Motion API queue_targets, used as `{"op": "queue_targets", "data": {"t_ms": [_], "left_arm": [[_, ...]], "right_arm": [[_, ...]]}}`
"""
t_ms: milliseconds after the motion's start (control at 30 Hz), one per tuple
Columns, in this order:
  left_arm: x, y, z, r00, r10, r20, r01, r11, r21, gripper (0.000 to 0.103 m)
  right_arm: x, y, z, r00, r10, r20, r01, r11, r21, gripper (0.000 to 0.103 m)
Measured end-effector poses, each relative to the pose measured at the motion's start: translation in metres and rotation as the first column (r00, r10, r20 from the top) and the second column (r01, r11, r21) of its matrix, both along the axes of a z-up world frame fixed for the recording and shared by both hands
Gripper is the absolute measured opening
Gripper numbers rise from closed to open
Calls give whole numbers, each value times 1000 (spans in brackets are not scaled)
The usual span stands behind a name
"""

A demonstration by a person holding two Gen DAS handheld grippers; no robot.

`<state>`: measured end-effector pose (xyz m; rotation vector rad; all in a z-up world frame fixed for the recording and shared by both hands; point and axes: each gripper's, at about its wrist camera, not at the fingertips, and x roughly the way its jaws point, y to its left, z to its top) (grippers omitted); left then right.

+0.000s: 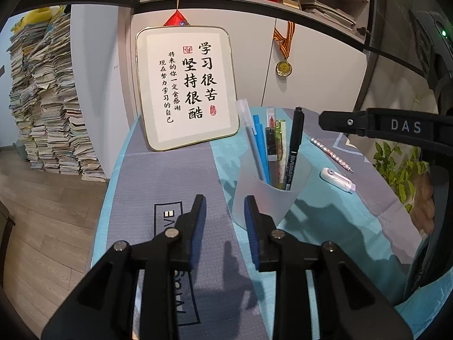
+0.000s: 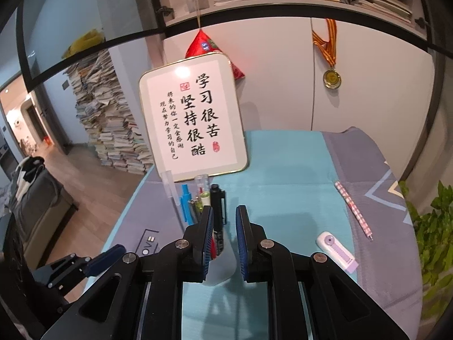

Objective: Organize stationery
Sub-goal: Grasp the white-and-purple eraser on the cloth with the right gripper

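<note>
Left wrist view showed a frosted cup (image 1: 266, 195) standing on the table (image 1: 158, 175) with several pens upright in it, among them a black marker (image 1: 294, 144) and a blue pen (image 1: 260, 147). Judged the sorting partly done: a pink checked pencil (image 1: 331, 154) and a white-and-lilac correction tape (image 1: 337, 180) lay loose on the cloth to the right of the cup, well apart from it. Left gripper (image 1: 225, 206) hung just beside the cup, fingers spread, nothing between them, touching nothing that could be seen. Right wrist view: right gripper (image 2: 223, 218) above the cup, fingers parted, empty; pencil (image 2: 354, 211) and tape (image 2: 335, 248) remained to collect.
</note>
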<state>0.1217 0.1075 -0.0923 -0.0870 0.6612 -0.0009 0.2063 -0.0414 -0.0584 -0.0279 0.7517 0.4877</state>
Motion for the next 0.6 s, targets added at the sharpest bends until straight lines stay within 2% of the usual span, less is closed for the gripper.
{"op": "queue_targets", "data": {"t_ms": [167, 300, 333, 433, 500, 600], "left_arm": [[-1, -5, 3, 1000, -15, 9, 15, 1000, 1, 26], [-4, -13, 5, 999, -27, 21, 26, 1000, 6, 26], [-4, -14, 6, 999, -30, 23, 30, 1000, 7, 26], [-6, -21, 9, 999, -44, 29, 43, 999, 14, 26], [-8, -26, 9, 998, -51, 29, 50, 999, 22, 26], [-10, -31, 11, 998, -59, 23, 58, 998, 25, 26]], "right_arm": [[2, -28, -5, 998, -62, 3, 62, 997, -37, 15], [13, -63, -16, 989, -139, -46, 136, 989, -59, 15], [16, -69, -21, 987, -148, -62, 143, 987, -74, 19], [25, -79, -40, 987, -136, -84, 124, 982, -142, 56], [30, -82, -51, 992, -105, -68, 92, 980, -175, 58], [43, -86, -65, 995, -39, -94, 19, 978, -205, 58]]}}
